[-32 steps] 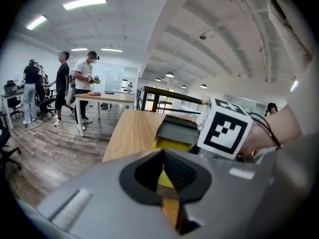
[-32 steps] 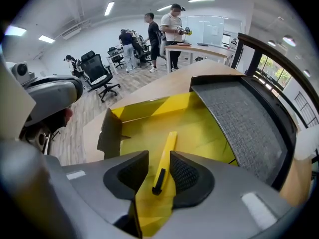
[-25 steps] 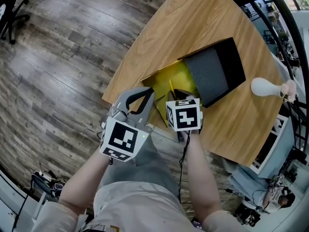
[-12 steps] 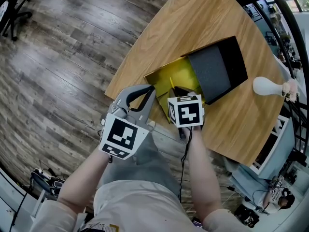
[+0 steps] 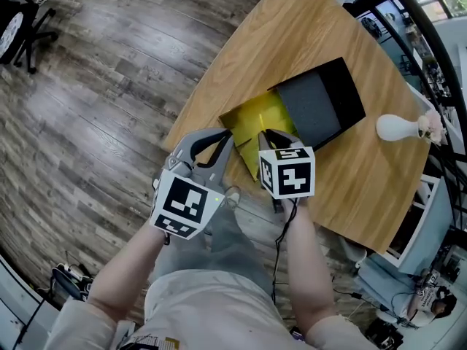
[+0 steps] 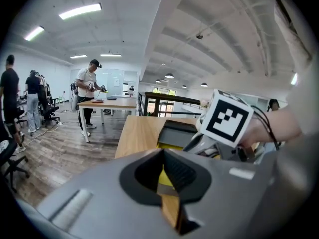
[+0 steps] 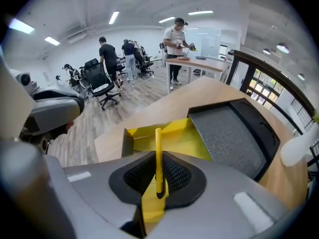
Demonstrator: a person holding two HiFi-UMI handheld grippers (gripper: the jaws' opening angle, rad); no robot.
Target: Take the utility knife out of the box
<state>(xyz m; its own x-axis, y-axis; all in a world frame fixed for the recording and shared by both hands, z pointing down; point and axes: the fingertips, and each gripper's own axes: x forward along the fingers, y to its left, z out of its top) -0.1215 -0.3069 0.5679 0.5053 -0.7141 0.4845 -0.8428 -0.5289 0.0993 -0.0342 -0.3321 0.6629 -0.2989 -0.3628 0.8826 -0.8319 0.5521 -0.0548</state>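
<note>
A thin yellow utility knife (image 7: 158, 153) stands upright between the pads of my right gripper (image 7: 158, 176), which is shut on it. In the head view the knife (image 5: 260, 134) hangs just above the near part of the open box (image 5: 246, 114), whose inside is yellow. The box's black lid (image 5: 318, 108), lined with grey foam, lies folded back on the wooden table (image 5: 292, 35). My left gripper (image 5: 223, 141) hovers to the left of the box by the table's near edge. Its jaws are shut with nothing between them (image 6: 163, 158).
A white bulb-shaped object (image 5: 395, 127) lies on the table right of the lid. The table's near edge runs just under both grippers, with wood floor beyond. Several people (image 7: 176, 43) and office chairs (image 7: 99, 83) stand far off by another table (image 6: 107, 102).
Both grippers have risen. The right one has lifted the yellow knife up from the box's yellow inside, and the knife now hangs above it.
</note>
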